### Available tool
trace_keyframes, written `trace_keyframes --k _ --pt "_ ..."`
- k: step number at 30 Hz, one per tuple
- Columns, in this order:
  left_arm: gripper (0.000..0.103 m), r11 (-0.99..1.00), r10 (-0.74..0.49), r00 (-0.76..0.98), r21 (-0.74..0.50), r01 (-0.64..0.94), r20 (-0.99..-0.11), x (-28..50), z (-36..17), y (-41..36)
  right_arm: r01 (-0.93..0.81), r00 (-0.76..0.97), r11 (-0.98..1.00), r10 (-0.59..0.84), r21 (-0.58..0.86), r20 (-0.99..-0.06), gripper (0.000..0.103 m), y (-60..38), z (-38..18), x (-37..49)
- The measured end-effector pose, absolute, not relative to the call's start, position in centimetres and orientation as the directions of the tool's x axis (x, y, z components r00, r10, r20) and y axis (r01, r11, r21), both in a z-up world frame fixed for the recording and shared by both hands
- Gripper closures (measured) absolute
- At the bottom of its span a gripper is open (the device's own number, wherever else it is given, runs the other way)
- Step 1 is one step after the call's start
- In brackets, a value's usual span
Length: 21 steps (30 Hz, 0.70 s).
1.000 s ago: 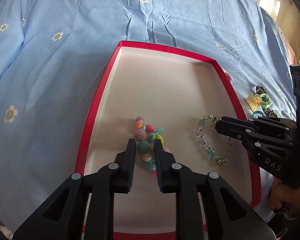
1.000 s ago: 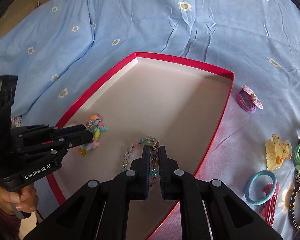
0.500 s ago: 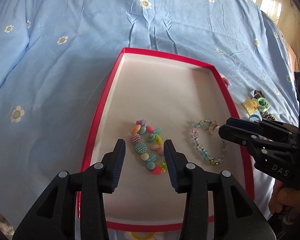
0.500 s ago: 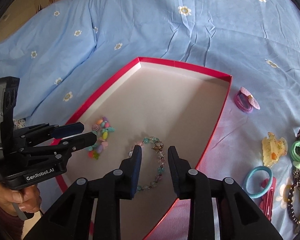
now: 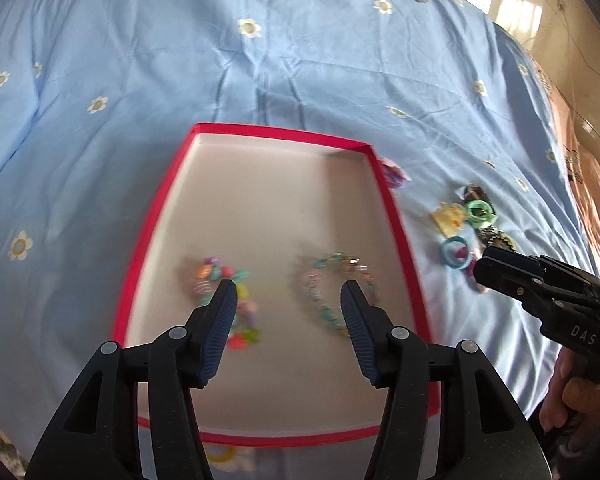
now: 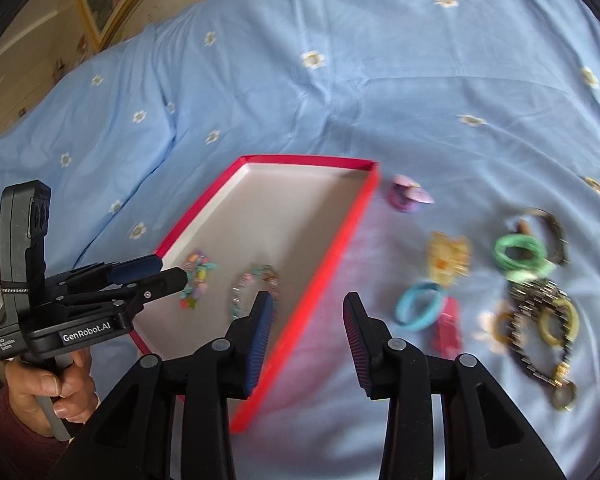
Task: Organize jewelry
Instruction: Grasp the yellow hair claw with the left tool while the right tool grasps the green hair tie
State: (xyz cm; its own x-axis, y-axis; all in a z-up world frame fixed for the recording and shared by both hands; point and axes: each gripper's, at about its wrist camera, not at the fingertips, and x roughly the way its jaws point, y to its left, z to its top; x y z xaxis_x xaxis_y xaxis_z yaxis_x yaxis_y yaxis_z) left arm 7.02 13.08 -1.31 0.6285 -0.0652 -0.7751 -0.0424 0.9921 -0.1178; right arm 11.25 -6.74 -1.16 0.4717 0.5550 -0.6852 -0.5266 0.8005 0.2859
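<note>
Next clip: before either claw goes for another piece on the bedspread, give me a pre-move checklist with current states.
1. Left claw open, holding nothing: ok.
2. Right claw open, holding nothing: ok.
3. Pastel chunky-bead bracelet lying inside the red-rimmed shallow box: ok.
4. Clear glass-bead bracelet inside the box, apart from the first: ok.
5. Blue ring-shaped hair tie unobstructed on the blue flowered bedspread: ok.
6. Dark chain necklace free of neighbouring pieces: cannot tell, blurred.
</note>
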Motion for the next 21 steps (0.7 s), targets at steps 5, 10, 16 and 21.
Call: trace_keyframes --k 5,10,16,21 --pt "0.047 0.993 -0.096 0.624 -0.118 0.006 -0.775 7.7 -1.1 10.5 -0.455 0.514 0.844 0.509 0.284 -0.691 0.062 -10.6 -1.3 11.4" --pt "0.047 0.992 -0.116 0.616 -0.119 0.037 -0.779 8.4 -1.1 8.7 -0.399 0.545 0.871 0.478 0.288 -0.689 0.062 -13.7 -1.4 11.8" --pt "0.045 0.99 -0.141 0.608 -0.129 0.064 -0.782 9.2 -1.0 7.1 -0.36 0.575 0.887 0.455 0.288 -0.68 0.062 -15.9 -1.1 12.4" --pt "0.044 0.988 -0.156 0.604 -0.131 0.085 -0.781 10.0 -0.8 5.9 -0.334 0.592 0.896 0.44 0.291 -0.676 0.062 -17.3 -1.2 13.2"
